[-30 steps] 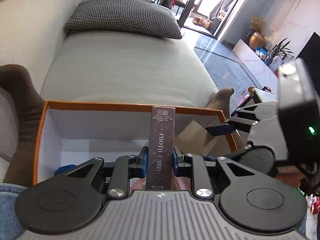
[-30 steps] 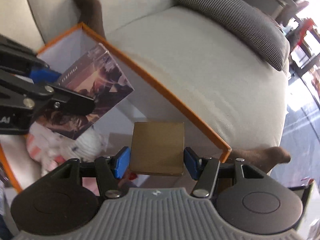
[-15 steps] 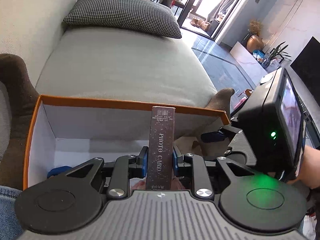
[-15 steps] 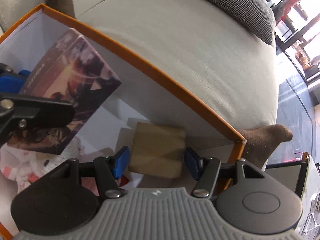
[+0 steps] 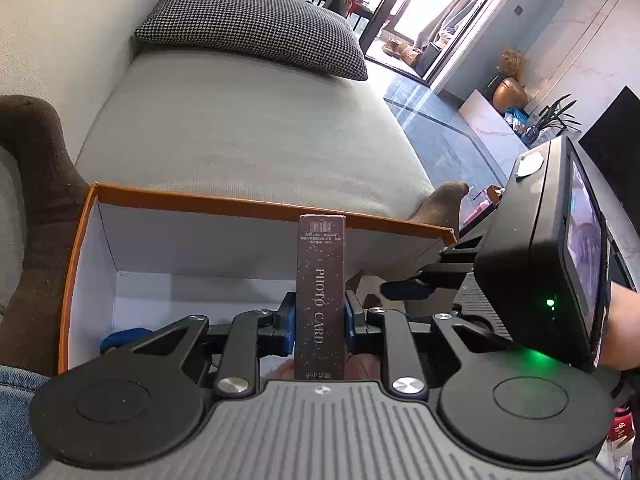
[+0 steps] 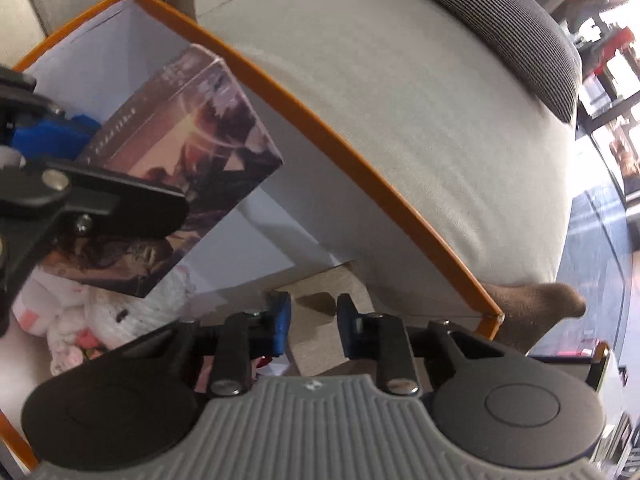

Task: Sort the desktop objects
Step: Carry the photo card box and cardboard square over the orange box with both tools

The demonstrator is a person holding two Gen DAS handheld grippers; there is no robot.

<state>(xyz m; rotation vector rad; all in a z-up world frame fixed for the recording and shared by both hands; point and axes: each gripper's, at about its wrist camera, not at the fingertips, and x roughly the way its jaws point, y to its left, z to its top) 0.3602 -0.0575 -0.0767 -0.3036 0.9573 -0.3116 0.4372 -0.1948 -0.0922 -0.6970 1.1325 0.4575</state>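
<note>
The card box (image 5: 321,296) is held upright by the left gripper (image 5: 320,320) for boxing, while the right gripper (image 6: 311,320) is closing empty above the tan block (image 6: 320,300).

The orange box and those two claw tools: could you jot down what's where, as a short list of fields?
container: orange box, white inside, on a grey sofa
left gripper: shut on the photo card box, over the container
right gripper: jaws closing, nothing between the pads
tan card: lying in the container's corner
also inside: white plush toy
</note>
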